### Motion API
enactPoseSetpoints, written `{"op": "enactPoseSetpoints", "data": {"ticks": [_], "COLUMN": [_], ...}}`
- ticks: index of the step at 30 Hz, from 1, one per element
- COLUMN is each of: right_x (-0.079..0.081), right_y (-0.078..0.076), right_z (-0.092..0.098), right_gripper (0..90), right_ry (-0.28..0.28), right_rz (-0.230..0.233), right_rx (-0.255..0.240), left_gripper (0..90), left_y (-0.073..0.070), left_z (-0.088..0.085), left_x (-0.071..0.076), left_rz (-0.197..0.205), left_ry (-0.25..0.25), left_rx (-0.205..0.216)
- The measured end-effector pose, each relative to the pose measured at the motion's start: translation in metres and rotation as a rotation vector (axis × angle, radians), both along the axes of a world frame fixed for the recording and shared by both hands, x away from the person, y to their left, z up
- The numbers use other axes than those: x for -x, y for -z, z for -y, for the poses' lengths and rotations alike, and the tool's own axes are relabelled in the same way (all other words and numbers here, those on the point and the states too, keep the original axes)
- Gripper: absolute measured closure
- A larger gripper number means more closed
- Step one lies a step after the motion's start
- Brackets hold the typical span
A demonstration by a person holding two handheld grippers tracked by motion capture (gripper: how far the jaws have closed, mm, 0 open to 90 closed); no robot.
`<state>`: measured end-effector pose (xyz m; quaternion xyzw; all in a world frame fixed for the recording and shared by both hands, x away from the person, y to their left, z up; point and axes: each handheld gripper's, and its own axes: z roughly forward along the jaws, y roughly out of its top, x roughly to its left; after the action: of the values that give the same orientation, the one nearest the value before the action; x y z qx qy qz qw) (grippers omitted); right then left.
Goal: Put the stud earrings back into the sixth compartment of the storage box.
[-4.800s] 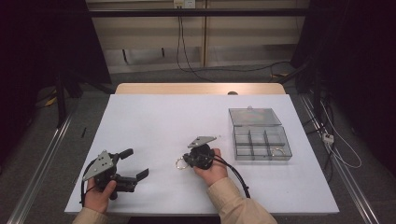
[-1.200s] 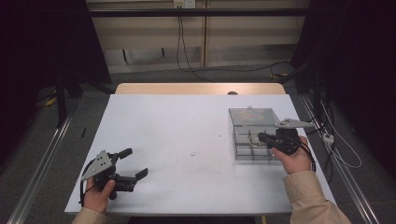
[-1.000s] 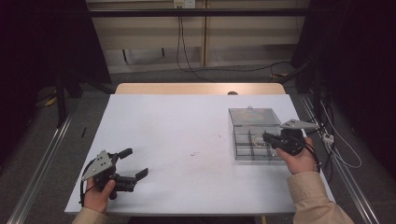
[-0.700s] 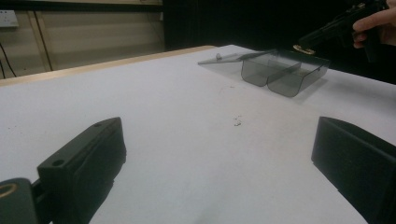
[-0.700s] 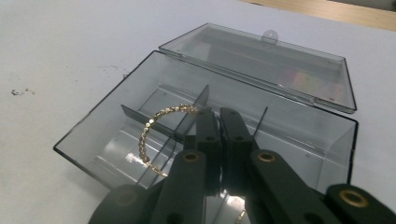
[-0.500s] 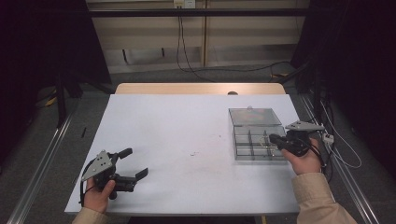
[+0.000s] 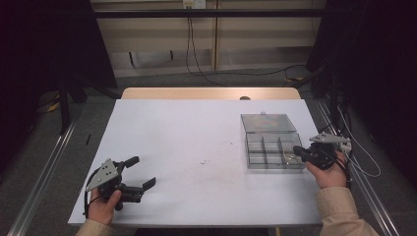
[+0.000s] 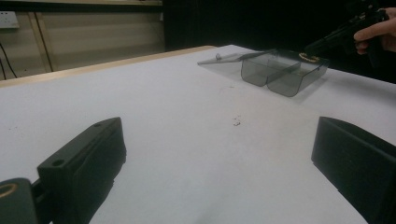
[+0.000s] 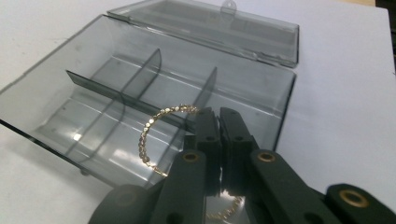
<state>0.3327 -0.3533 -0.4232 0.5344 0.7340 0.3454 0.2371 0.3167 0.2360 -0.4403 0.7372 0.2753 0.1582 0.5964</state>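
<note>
At the right of the high view, the right gripper point(image 7: 298, 150) pinches a gold bracelet point(image 9: 154, 130) between closed jaws, hanging over the open box point(image 7: 268, 162), near-right compartment. The left gripper point(image 7: 142, 172) sits wide open and empty, lower left

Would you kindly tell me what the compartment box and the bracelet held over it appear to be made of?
The compartment box looks like smoky grey transparent plastic, glossy: the table shows through its walls and dividers, and its edges catch highlights. The bracelet, pinched in the right gripper, appears to be gold-coloured metal, a chain of small shiny beads or stones; whether it is plated or solid cannot be told.
</note>
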Motion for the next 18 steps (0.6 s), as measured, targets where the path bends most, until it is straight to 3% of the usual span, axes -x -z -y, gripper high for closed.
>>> {"op": "enactPoseSetpoints", "data": {"ticks": [9,12,18], "right_x": [0.005,0.007,0.012], "right_y": [0.004,0.001,-0.007], "right_z": [0.009,0.009,0.0], "right_gripper": [86.2,77.2,69.1], "right_ry": [0.011,0.02,-0.004], "right_rz": [0.016,0.032,0.047], "right_rx": [0.01,-0.002,-0.03], "left_gripper": [2.8,2.7,2.7], "left_y": [0.001,0.002,0.001], "left_z": [0.003,0.004,0.004], "left_x": [-0.001,-0.001,-0.001], "left_rz": [-0.001,-0.004,-0.002], "left_ry": [0.008,0.012,0.014], "left_rx": [-0.008,-0.009,-0.008]}}
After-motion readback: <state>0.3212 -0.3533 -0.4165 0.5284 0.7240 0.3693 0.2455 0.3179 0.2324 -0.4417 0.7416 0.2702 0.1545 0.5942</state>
